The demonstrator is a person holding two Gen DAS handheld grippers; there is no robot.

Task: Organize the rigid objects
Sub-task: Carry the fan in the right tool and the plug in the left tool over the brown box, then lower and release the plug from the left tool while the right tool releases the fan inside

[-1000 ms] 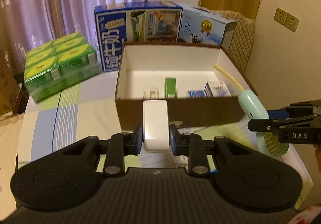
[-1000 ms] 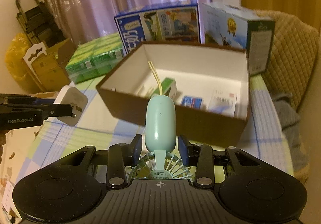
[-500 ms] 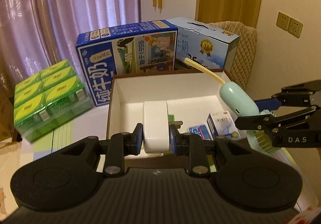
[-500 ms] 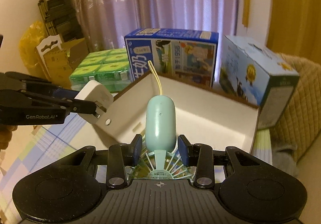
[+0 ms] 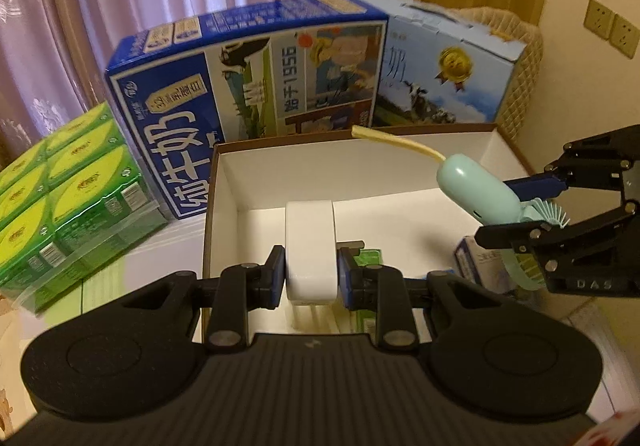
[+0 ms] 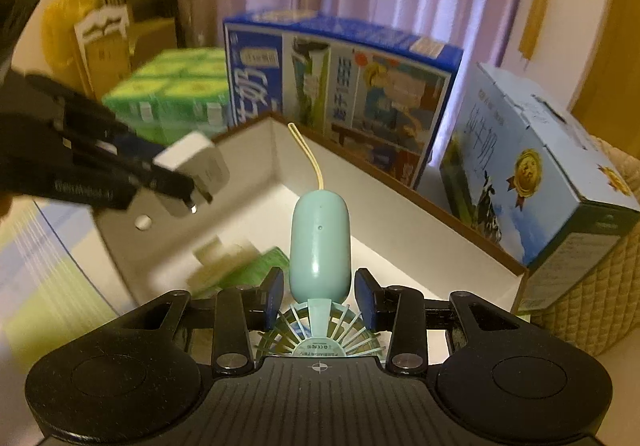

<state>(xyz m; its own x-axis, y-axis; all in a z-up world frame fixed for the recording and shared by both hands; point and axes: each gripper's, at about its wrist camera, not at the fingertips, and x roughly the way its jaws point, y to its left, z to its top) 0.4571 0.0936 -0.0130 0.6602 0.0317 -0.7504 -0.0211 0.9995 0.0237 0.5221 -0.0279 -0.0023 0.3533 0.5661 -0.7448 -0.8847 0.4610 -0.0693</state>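
White plug: we hold the charger (image 5: 309,246) clamped between the left tongs' (image 5: 310,273) pads, above the near-left part of the box (image 5: 224,182), which lies ahead of and below the tips.
Mint fan: the fan (image 6: 320,242) sits in the right tongs (image 6: 319,296), which appear to be gripping it at the neck below the handle; the grille lies back toward the palm.
Fan axis: its long axis runs forward along the fingers, handle end and yellow strap (image 6: 306,152) pointing away from us into the box.
Plug axis: its long side runs forward along the fingers; the prongs stick out sideways past the right pad.
Step in hand: we judge both items are about to be lowered and let go inside.
Doing it well: we should descend until each is just above the floor, keep the two tongs apart, steer clear of the small cartons (image 5: 486,266) under the right tongs, then part the pads gently.
Backdrop: milk cases (image 5: 248,70) stand beyond the box's far wall.
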